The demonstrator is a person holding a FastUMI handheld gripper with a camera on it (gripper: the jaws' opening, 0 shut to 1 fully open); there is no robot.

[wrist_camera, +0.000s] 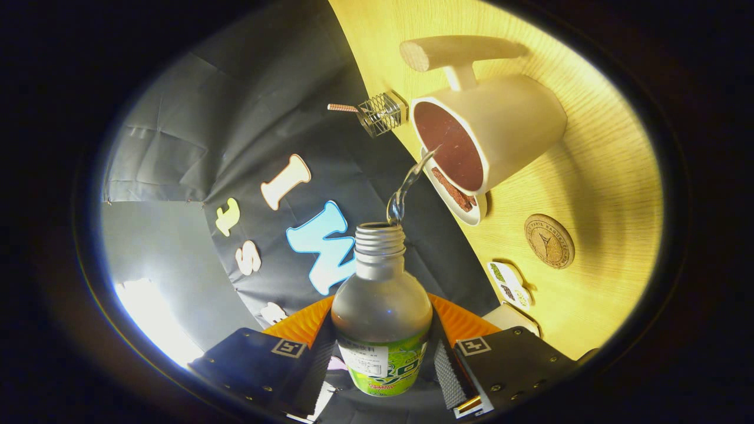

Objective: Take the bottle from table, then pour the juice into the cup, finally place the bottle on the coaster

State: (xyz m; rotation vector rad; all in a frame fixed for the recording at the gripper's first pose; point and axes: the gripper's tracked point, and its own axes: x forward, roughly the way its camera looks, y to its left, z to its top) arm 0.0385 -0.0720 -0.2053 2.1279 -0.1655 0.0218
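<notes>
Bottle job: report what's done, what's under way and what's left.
Done: the bottle is off the table, clamped between both fingers of the gripper. Under way: it is tipped toward the cup, and a clear stream arcs from its open neck into the cup's mouth. Left: finish pouring, then stand the bottle on the round coaster, which is bare.

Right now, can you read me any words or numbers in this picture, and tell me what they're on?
Nothing can be read clearly enough to quote.
Label on the bottle, which the hand-held gripper is shut on: print too blurred and curved.
Coaster: ring of stamped letters, too small.
Small card near the table's edge: too small.
Square marker on the hand-held gripper: a pattern, no words.
</notes>
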